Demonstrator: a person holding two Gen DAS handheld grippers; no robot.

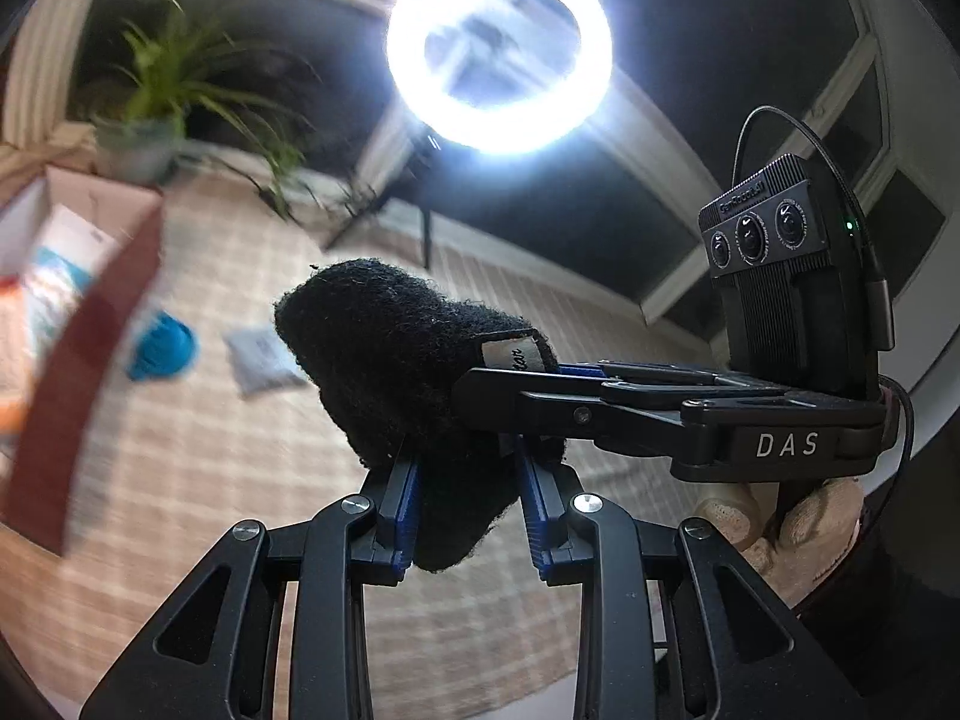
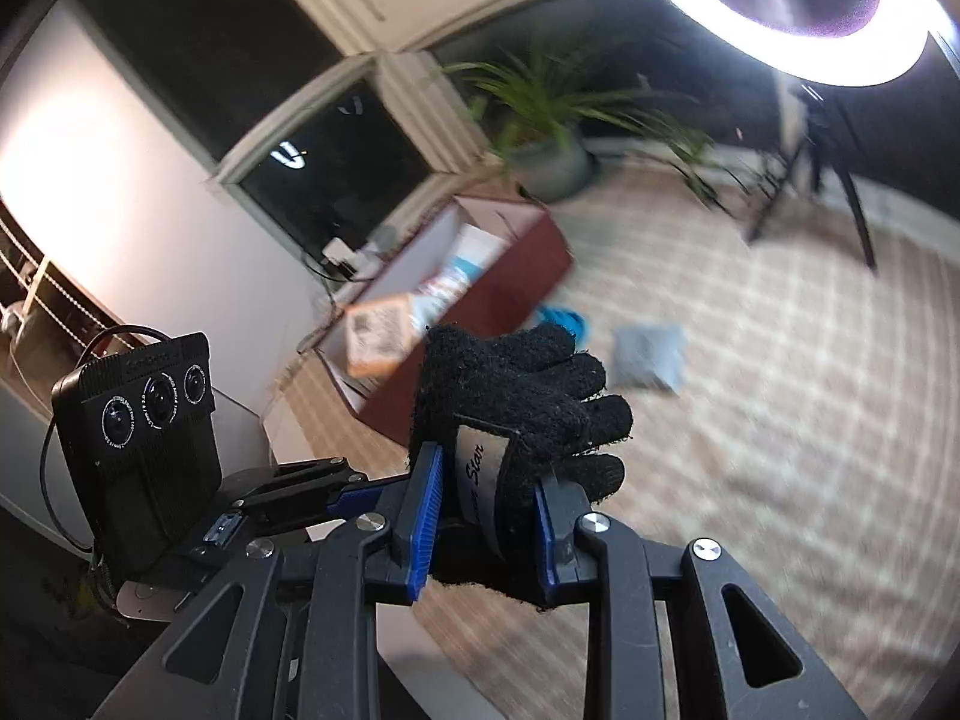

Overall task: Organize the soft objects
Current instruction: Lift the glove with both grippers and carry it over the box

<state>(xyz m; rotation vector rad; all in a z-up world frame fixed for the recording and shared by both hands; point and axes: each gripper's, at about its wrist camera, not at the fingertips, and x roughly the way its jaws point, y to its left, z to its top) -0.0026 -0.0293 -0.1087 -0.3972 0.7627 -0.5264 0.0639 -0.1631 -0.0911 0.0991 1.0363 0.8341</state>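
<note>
Fingers of both grippers are narrow and hold one black glove (image 2: 516, 414): the left gripper (image 1: 465, 498) clamps its lower part, the right gripper (image 2: 486, 516) clamps it near the white label, coming in crosswise from 3 o'clock in the left view. The glove hangs in the air above the checked floor. Its goal, I judge, is the open red box (image 2: 510, 276), which lies at 11 o'clock from the right fingers, so the left hand is nearer to it.
</note>
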